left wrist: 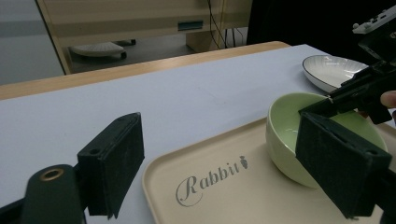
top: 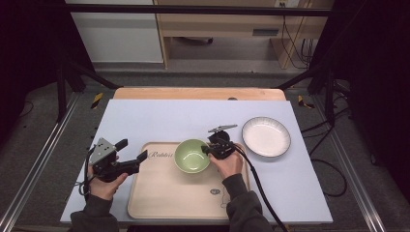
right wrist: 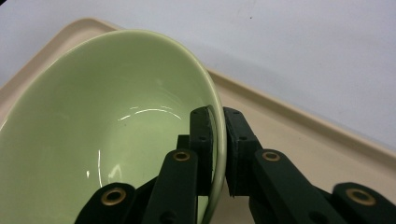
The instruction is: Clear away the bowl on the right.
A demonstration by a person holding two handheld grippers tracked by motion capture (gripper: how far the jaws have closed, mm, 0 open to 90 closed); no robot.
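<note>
Green bowl (right wrist: 107,126) on the beige tray (top: 164,198) is pinched at its rim by the right gripper (right wrist: 218,135), as seen in the right gripper view; the left gripper (left wrist: 224,163), jaws apart, is seen empty in the left gripper view.

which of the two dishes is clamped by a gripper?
The green bowl on the beige tray: the right gripper pinches its rim, one jaw inside, one outside. The white plate sits untouched on the table beside the tray.
</note>
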